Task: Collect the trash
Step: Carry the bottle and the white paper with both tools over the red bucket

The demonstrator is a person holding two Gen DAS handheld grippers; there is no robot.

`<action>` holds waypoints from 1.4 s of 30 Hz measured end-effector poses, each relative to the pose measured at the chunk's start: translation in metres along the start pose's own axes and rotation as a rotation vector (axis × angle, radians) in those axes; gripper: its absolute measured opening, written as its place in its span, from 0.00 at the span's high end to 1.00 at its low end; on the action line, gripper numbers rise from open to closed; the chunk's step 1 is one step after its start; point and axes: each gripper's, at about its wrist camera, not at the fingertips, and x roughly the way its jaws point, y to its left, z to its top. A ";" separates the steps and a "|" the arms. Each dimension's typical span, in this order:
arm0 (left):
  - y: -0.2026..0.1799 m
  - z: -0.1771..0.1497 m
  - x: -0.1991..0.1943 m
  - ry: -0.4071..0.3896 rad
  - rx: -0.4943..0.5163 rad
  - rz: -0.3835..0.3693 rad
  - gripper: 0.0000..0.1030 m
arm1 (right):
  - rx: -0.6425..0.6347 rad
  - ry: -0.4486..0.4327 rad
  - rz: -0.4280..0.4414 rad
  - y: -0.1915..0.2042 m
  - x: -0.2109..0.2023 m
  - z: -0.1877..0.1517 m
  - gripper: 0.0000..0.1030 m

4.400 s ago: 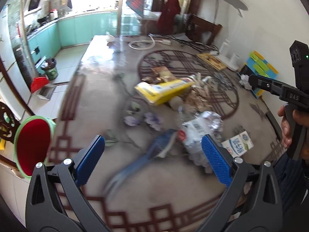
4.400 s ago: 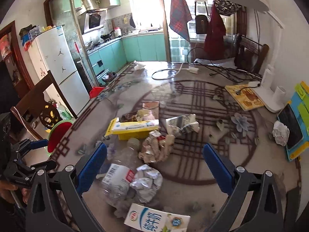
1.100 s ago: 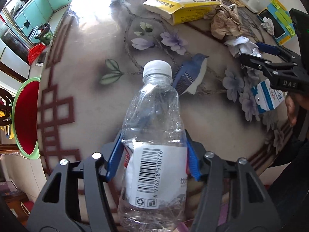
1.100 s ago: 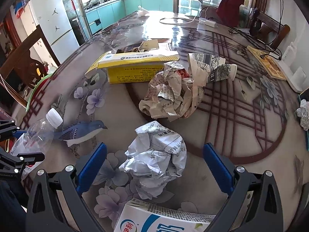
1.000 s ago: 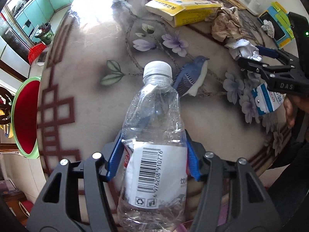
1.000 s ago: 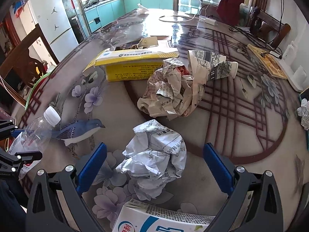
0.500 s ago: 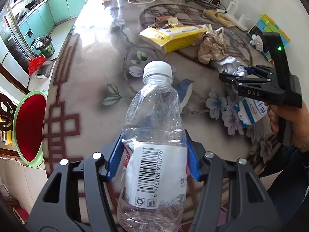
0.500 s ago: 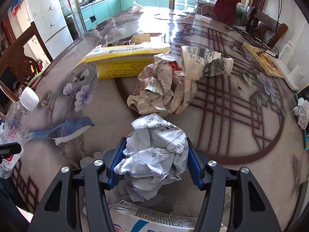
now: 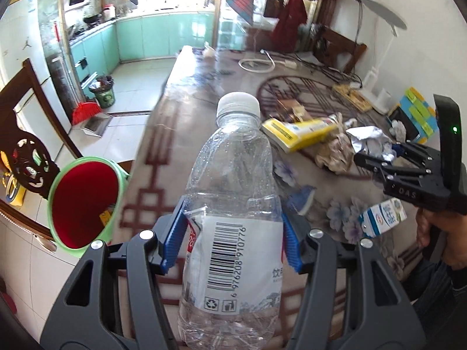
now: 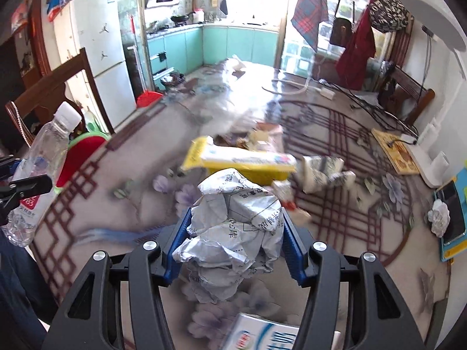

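Observation:
My left gripper (image 9: pixel 230 236) is shut on an empty clear plastic bottle (image 9: pixel 233 204) with a white cap and barcode label, held above the table. My right gripper (image 10: pixel 235 236) is shut on a crumpled ball of white printed paper (image 10: pixel 233 233), lifted off the table. In the left wrist view the right gripper (image 9: pixel 376 157) shows at the right with the paper ball (image 9: pixel 370 143) in it. In the right wrist view the bottle (image 10: pixel 38 175) shows at the left edge. A green bin with a red liner (image 9: pixel 84 204) stands on the floor left of the table.
On the patterned table (image 10: pixel 335 145) lie a yellow box (image 10: pixel 239 160), brown crumpled paper (image 9: pixel 335 151), a rolled newspaper (image 10: pixel 324 172), a milk carton (image 9: pixel 382 217) and a small white wad (image 10: pixel 439 215). A wooden chair (image 10: pixel 58 93), a fridge (image 10: pixel 96 43) and a lamp base (image 10: pixel 429 163) stand around.
My right gripper closed on the paper ball and lifted it off the table. My left gripper rose and tilted up with the bottle, bringing the bin and kitchen into view.

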 end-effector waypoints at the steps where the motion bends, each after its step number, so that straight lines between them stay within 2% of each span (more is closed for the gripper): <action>1: 0.007 0.002 -0.004 -0.010 -0.009 0.010 0.46 | -0.008 -0.006 0.010 0.008 0.001 0.006 0.46; 8: 0.064 0.011 -0.021 -0.061 -0.077 0.098 0.46 | -0.087 -0.050 0.102 0.081 0.017 0.061 0.46; 16: 0.149 0.011 -0.033 -0.093 -0.202 0.206 0.46 | -0.177 -0.069 0.242 0.181 0.053 0.121 0.46; 24: 0.233 0.002 -0.029 -0.099 -0.358 0.253 0.46 | -0.249 -0.059 0.363 0.275 0.098 0.169 0.46; 33: 0.275 -0.006 0.003 -0.055 -0.447 0.244 0.46 | -0.234 -0.017 0.435 0.330 0.147 0.210 0.46; 42: 0.292 -0.001 0.024 -0.024 -0.489 0.239 0.46 | -0.231 0.025 0.473 0.346 0.174 0.214 0.46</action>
